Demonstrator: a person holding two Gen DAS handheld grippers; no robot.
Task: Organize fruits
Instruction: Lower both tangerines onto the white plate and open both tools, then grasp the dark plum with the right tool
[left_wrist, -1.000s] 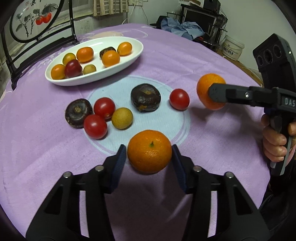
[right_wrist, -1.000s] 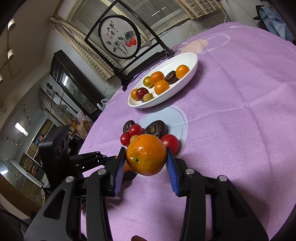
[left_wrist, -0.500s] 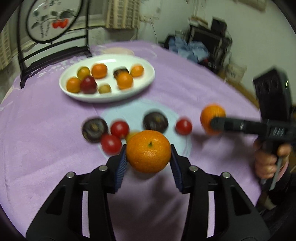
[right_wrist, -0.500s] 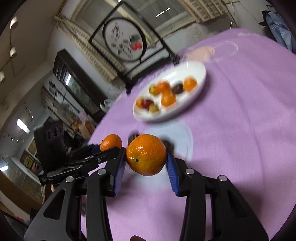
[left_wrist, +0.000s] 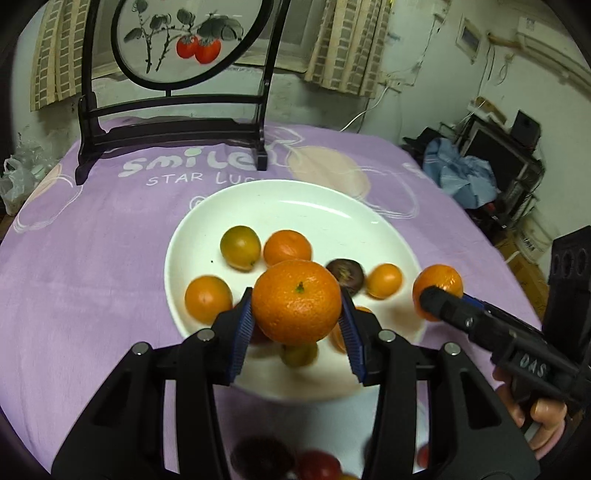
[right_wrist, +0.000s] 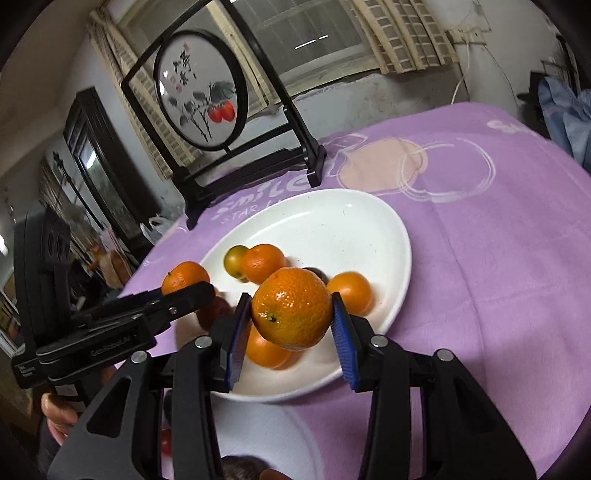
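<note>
1. Your left gripper (left_wrist: 296, 330) has its jaws clamped on 1 mandarin (left_wrist: 296, 301), held above the white plate (left_wrist: 295, 206).
2. Your right gripper (right_wrist: 291, 338) grips a second mandarin (right_wrist: 291, 314), jaws pinched on it over the plate's near rim.

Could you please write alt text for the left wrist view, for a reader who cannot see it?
The left gripper holds a tangerine above a white plate of small fruit on a purple tablecloth. At right, the right gripper holds another tangerine.
</note>
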